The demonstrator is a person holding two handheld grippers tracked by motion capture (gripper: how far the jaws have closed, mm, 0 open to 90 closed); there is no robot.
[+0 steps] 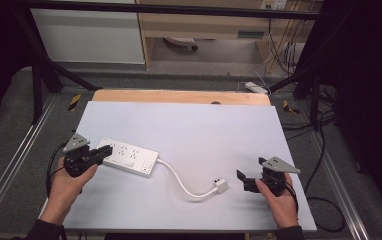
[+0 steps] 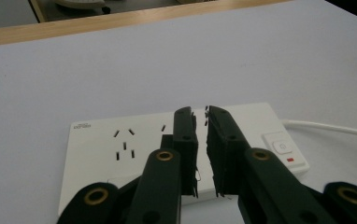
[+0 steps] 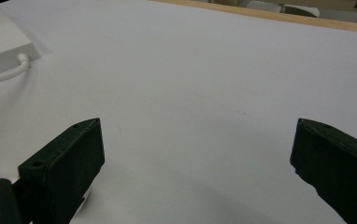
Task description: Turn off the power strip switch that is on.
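A white power strip (image 1: 129, 157) lies on the left part of the table (image 1: 204, 130). The left gripper (image 1: 105, 150) sits over its end, jaws almost shut with nothing between them. The right gripper (image 1: 241, 179) rests near the plug (image 1: 220, 186), jaws wide open and empty.

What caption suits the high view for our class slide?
Left tongs rest on a white power strip; open right tongs wait near its plug.

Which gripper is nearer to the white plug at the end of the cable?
Right. The right gripper sits just right of the plug, apart from it; the left gripper is far off, over the power strip.
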